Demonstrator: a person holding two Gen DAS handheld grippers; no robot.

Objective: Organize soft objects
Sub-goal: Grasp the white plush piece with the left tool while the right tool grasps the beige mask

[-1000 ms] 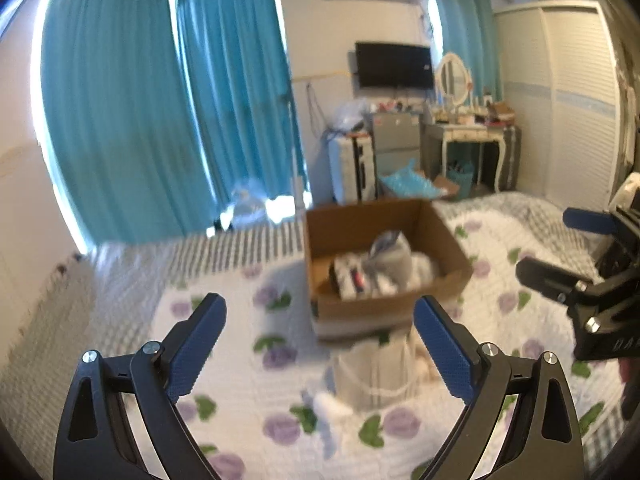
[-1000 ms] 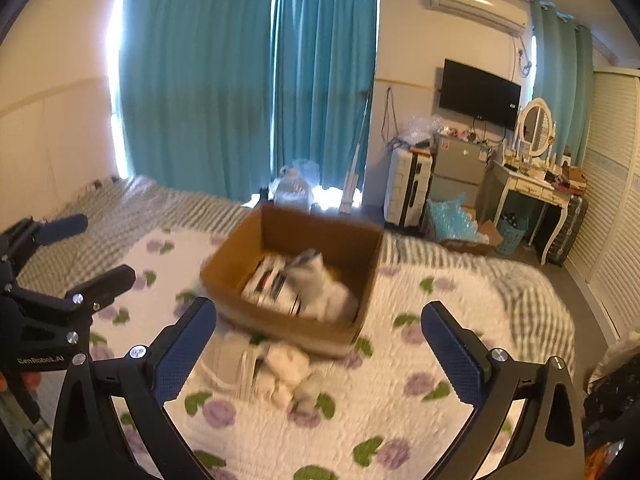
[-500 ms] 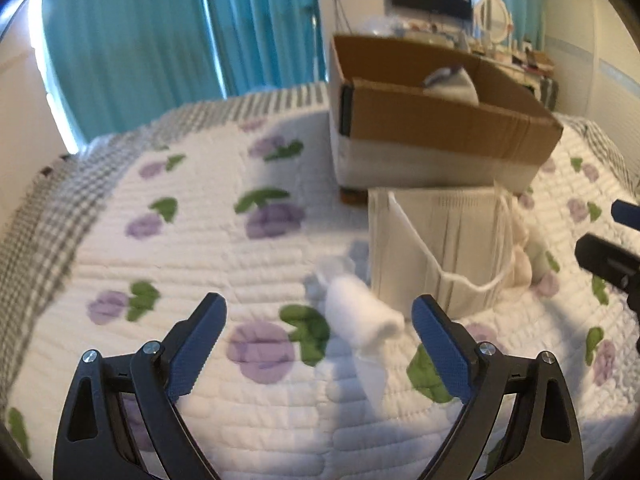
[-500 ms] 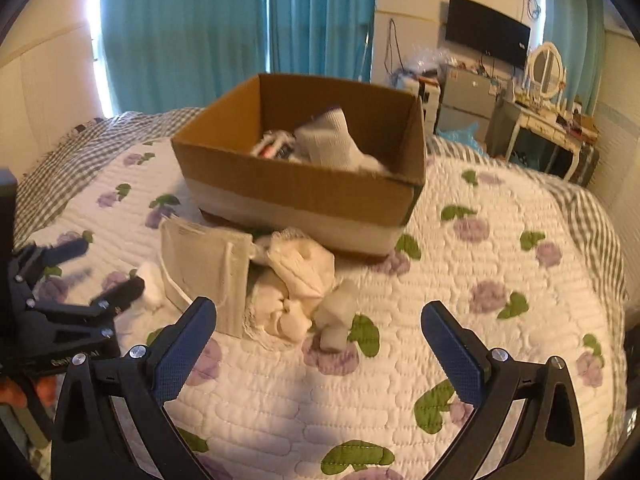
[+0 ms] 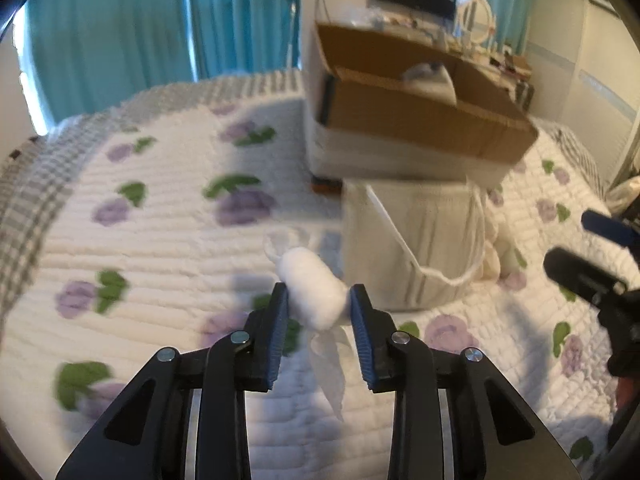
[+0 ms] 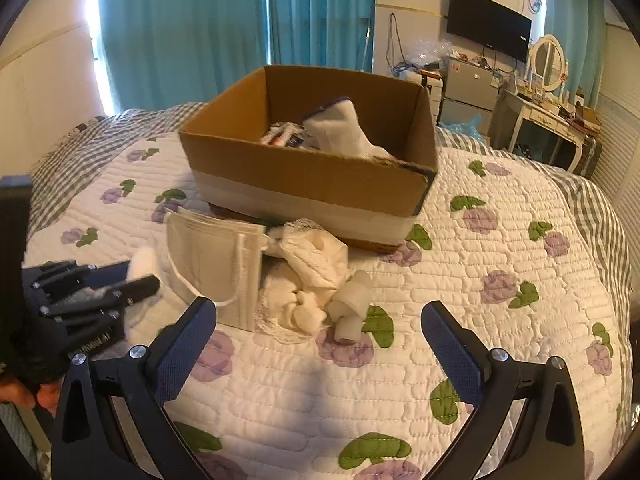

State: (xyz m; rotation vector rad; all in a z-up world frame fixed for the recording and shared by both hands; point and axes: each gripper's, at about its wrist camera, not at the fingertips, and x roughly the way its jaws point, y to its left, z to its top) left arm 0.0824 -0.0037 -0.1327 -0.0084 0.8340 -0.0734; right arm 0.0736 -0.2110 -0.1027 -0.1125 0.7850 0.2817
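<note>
On the quilted bed, the left gripper has its jaws closed on a white cotton roll just left of the folded mask stack, near the cardboard box, while the right gripper hovers with jaws spread wide.

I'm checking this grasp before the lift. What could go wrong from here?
1. The left gripper pinches only the near end of the white cotton roll, so the soft roll may slip out or squash.
2. Its loose gauzy tail hangs below the fingers and could snag on the quilt.
3. The face mask pack stands right beside the roll, on the way to the cardboard box; a low carry might knock it over.
</note>
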